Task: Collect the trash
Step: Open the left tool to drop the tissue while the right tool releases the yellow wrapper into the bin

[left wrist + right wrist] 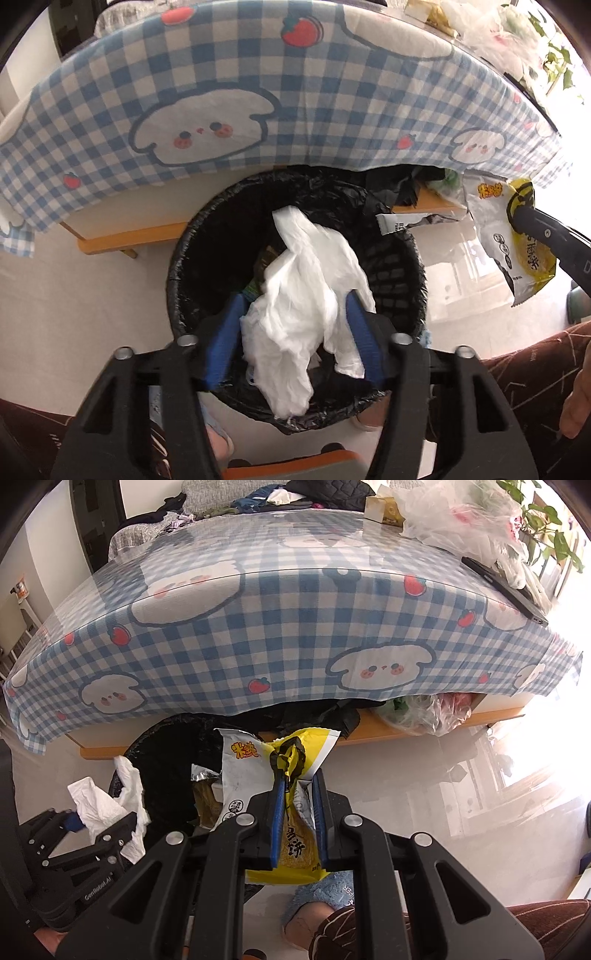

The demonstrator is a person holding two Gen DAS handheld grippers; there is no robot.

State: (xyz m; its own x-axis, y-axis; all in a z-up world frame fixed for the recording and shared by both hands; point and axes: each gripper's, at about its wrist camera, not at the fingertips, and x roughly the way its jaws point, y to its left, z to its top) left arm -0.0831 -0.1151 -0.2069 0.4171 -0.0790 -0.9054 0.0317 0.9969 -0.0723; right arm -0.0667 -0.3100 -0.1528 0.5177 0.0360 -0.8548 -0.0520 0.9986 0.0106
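A round bin lined with a black bag (207, 236) stands on the floor in front of the table; it also shows in the right wrist view (162, 746). My left gripper (295, 306) hovers over the bin mouth, shut on a crumpled white plastic bag (306, 295), which also shows in the right wrist view (107, 805). My right gripper (298, 775) is shut on a yellow and white snack wrapper (251, 771), held just right of the bin. That wrapper also shows in the left wrist view (498, 236).
A table with a blue checked cloth (280, 635) stands behind the bin. On it lie plastic bags (458, 520), a dark flat device (506, 590) and a plant (546, 528). More bags (428, 712) sit on the shelf under the table. My slippered foot (317, 901) is below.
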